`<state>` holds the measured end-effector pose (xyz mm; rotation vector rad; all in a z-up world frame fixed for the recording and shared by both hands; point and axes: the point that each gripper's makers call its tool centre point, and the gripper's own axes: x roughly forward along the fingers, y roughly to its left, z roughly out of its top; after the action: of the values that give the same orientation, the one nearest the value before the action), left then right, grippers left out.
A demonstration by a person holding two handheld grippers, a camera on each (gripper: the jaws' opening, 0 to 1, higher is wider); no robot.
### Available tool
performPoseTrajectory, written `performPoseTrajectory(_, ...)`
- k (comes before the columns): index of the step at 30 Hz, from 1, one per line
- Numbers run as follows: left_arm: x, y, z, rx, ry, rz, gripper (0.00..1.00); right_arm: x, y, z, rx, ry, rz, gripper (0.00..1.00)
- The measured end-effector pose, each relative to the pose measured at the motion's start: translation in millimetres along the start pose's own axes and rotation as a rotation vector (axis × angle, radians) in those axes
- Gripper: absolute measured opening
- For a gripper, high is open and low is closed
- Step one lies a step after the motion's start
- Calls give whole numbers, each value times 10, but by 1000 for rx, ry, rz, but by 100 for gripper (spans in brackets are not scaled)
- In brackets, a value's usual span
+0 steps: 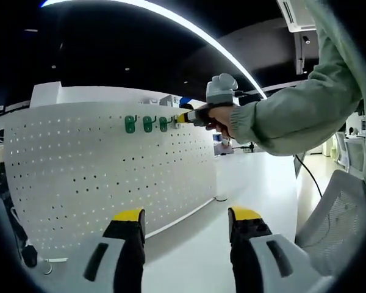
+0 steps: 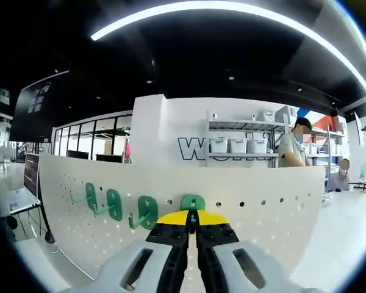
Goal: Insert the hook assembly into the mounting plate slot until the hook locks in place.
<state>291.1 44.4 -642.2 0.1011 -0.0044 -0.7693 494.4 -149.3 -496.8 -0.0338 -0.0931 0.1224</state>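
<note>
A white pegboard (image 1: pixel 97 177) stands upright on the table, also seen as the pegboard (image 2: pixel 262 201) in the right gripper view. Three green hooks (image 1: pixel 147 124) hang in a row near its top edge. In the right gripper view these hooks (image 2: pixel 114 204) sit left of a fourth green hook (image 2: pixel 193 202), which is against the board. My right gripper (image 2: pixel 193 221) is shut on this fourth hook, its yellow tips pressed together just below the hook's plate. From the left gripper view, that right gripper (image 1: pixel 184 118) is held by a hand at the board's top right. My left gripper (image 1: pixel 187 215) stands open and empty, well back from the board.
The white table (image 1: pixel 256 177) runs on past the board's right end, with a cable (image 1: pixel 219 198) at its foot. A white mesh chair (image 1: pixel 338 226) stands at right. A black clamp (image 1: pixel 28 255) sits at the board's lower left. Shelves with bins (image 2: pixel 238 143) and people stand behind.
</note>
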Motion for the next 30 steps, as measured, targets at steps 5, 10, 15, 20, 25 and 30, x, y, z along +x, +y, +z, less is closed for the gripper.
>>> performPoseTrajectory(5,-2,5,2,-1,-2,1,57,17,11,-31,-21,11,-2,0)
performPoseTrajectory(10,-5,13,7,-2,-4,3,57,35,-1,-56,-19,13,-10,1)
performPoseTrajectory(15,-6,16,8,-4,-5,3,57,35,9,-67,-29,13,-12,1)
performPoseTrajectory(20,-7,16,11,-4,-7,3,57,36,6,-72,-33,15,-14,1)
performPoseTrajectory(25,-6,15,14,-5,-8,2,57,42,2,-73,-31,15,-15,1)
performPoseTrajectory(30,-5,21,15,-8,-8,3,57,43,-5,-77,-37,23,-17,1)
